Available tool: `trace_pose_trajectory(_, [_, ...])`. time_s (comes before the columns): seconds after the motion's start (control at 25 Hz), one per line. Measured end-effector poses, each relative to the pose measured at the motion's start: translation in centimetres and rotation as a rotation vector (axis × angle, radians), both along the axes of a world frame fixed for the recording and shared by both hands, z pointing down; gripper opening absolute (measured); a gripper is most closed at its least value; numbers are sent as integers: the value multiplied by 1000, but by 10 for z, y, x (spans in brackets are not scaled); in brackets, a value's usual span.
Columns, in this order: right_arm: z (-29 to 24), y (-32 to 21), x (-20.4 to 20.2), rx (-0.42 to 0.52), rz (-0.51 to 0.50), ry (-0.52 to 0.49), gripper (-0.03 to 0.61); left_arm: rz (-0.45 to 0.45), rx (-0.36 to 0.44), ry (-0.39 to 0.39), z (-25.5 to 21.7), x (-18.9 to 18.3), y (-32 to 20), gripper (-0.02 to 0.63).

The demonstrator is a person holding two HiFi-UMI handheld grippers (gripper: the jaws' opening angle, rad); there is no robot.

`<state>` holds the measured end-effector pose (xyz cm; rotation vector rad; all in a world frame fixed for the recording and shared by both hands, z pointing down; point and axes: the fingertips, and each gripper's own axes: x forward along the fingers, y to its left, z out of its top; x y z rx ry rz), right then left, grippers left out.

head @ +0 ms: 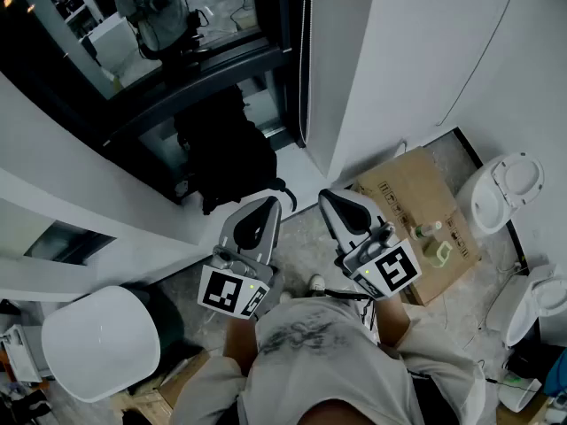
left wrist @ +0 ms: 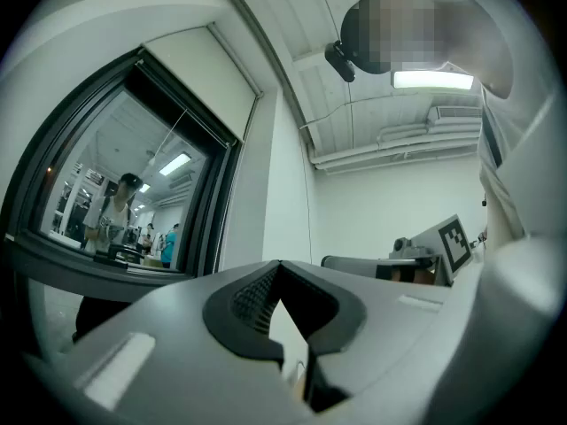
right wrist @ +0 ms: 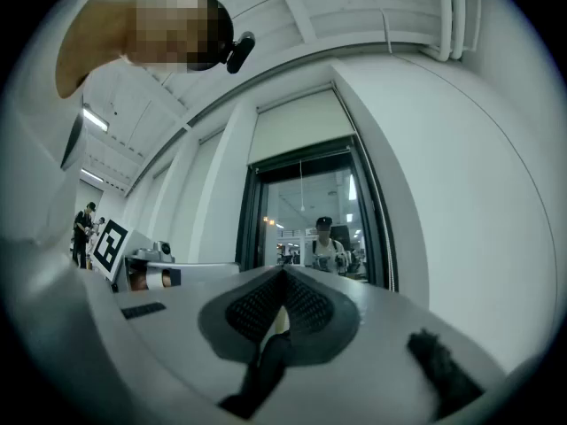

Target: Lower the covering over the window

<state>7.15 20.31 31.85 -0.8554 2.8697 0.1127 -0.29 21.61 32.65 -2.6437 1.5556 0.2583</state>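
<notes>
Covering (right wrist: 297, 124): pale roller blind, wound up to the top of the window (right wrist: 310, 228), only a short flat panel showing above the dark frame. Pane below is almost fully exposed, so lowering is not yet begun. A thin cord (right wrist: 299, 180) hangs from its lower edge at mid-pane; a beaded chain (head: 306, 51) runs down the right side of the frame. Likely risks: closing on the wrong run of the chain would hold the blind up rather than lower it; a thin cord or chain could slip through the pads; an off-line pull could bring the fabric down skewed. Left gripper (left wrist: 279, 266): jaws closed tip to tip, nothing held. Right gripper (right wrist: 283, 273): likewise closed and empty. Both are held well short of the window, so each must open before any grasp. Black bag (head: 226, 158) sits on the floor under the sill, in the way of stepping closer.
</notes>
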Motion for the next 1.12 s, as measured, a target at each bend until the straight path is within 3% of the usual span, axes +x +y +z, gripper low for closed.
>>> trace_pose_trajectory(0.36, [-6,-12,23,9,25,-39,15,-5,8,-6,-5,21,-9,0])
trace_pose_trajectory(0.72, [-2,-16,46,3,-8,-9,15,-32,-7,-12,-2,45,-13,0])
trace_pose_trajectory(1.12, [4,-39,44,-9,-30,-1,15,-35,-22,-20,2,49,-34,0])
